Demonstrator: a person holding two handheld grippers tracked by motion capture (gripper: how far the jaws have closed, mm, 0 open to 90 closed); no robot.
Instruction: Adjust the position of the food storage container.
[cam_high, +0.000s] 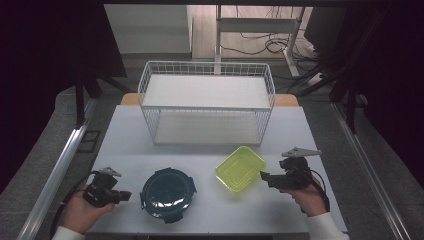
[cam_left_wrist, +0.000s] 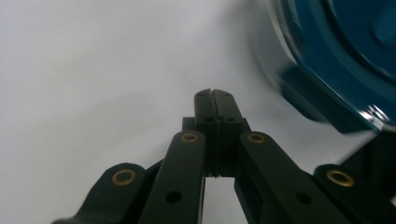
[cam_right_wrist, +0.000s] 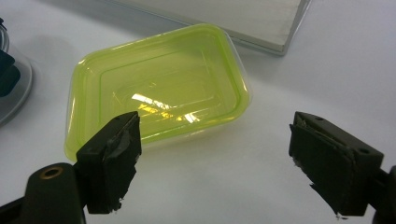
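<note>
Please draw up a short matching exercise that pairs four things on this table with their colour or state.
Things:
1. round container
2. rectangular container
3. left gripper
4. right gripper

Colour or state:
A. jaws apart, nothing between them
B. yellow-green, see-through
C. jaws pressed together, holding nothing
D. dark teal, with clip lid

Pairs: 1-D, 2-B, 3-C, 4-A

White table (cam_high: 125, 135): wire basket (cam_high: 207, 102) at back; yellow-green container (cam_high: 240, 168) just before its right corner, round dark-teal container (cam_high: 167, 194) front-left of it.
</note>
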